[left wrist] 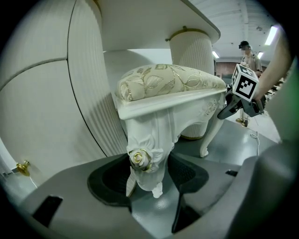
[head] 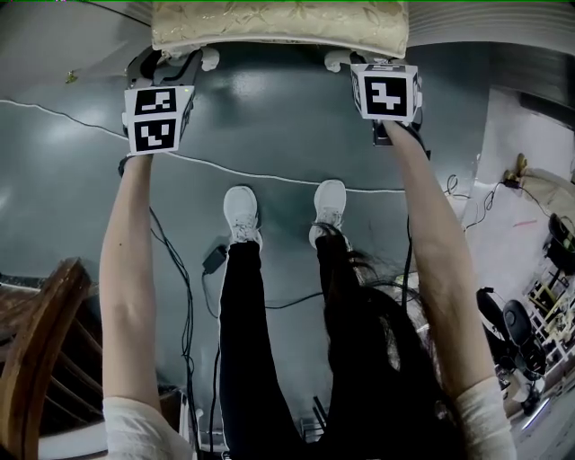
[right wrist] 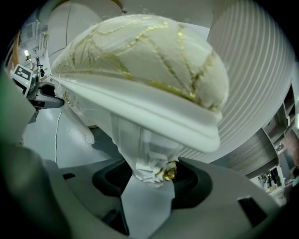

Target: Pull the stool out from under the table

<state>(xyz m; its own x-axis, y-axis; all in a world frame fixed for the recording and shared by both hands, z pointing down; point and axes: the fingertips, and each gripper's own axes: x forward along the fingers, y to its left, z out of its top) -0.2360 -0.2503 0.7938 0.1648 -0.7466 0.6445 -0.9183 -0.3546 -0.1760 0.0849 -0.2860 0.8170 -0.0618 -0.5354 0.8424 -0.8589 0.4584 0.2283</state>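
The white carved stool (head: 278, 27) with a cream and gold cushion shows at the top of the head view, beneath the table edge. My left gripper (head: 175, 61) holds its left front leg; my right gripper (head: 364, 61) holds the right front leg. In the left gripper view the leg (left wrist: 147, 154), with a rose ornament, sits between the black pads of the left gripper (left wrist: 149, 177), which press on both its sides. The right gripper view shows the other leg (right wrist: 149, 158) clamped the same way by the right gripper (right wrist: 152, 179), under the cushion (right wrist: 140, 51).
The table's fluted white pedestal (left wrist: 84, 93) stands close behind the stool. Cables (head: 269, 175) cross the grey floor by the person's feet (head: 240, 211). A wooden chair (head: 36, 359) is at lower left, clutter (head: 539, 296) at right. A person (left wrist: 247, 56) stands far off.
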